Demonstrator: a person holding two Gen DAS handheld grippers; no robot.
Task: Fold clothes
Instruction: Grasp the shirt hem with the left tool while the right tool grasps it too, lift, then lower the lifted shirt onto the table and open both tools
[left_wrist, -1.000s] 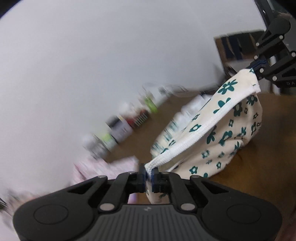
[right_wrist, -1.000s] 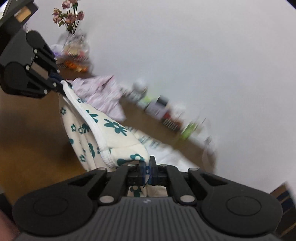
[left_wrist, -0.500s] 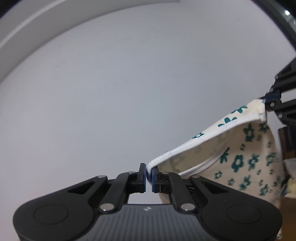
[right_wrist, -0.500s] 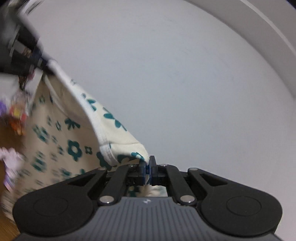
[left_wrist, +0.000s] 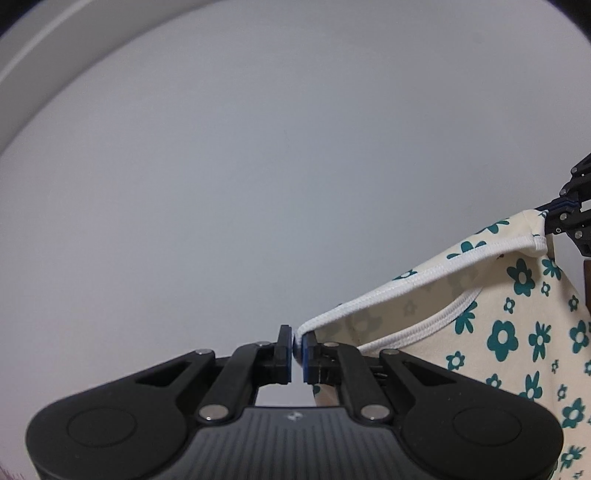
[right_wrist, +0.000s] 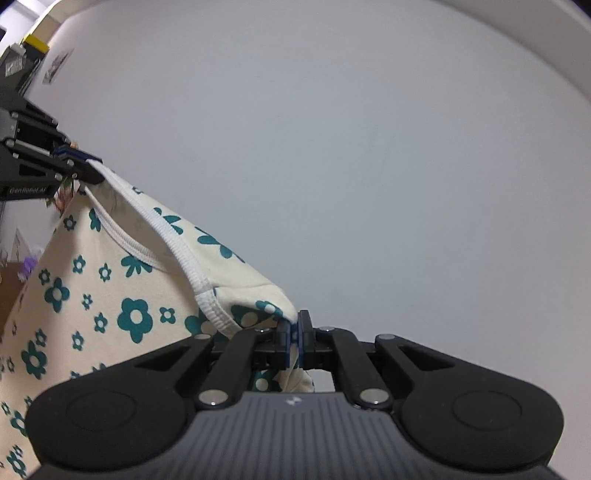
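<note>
1. Left wrist view: the left gripper (left_wrist: 294, 350) pinches the white-trimmed corner of a cream garment (left_wrist: 509, 332) printed with teal flowers, its jaws pressed together on the hem.
2. The garment stretches up and to the right, held aloft before a plain white wall (left_wrist: 258, 166), to the right gripper (left_wrist: 554, 212), which clamps the far corner at the frame's edge.
3. Right wrist view: the right gripper (right_wrist: 294, 338) is clamped tight on a fold of the garment (right_wrist: 122, 291).
4. The trimmed edge climbs to upper left, where the left gripper (right_wrist: 79, 160) grips it; the cloth hangs below, off any surface.
</note>
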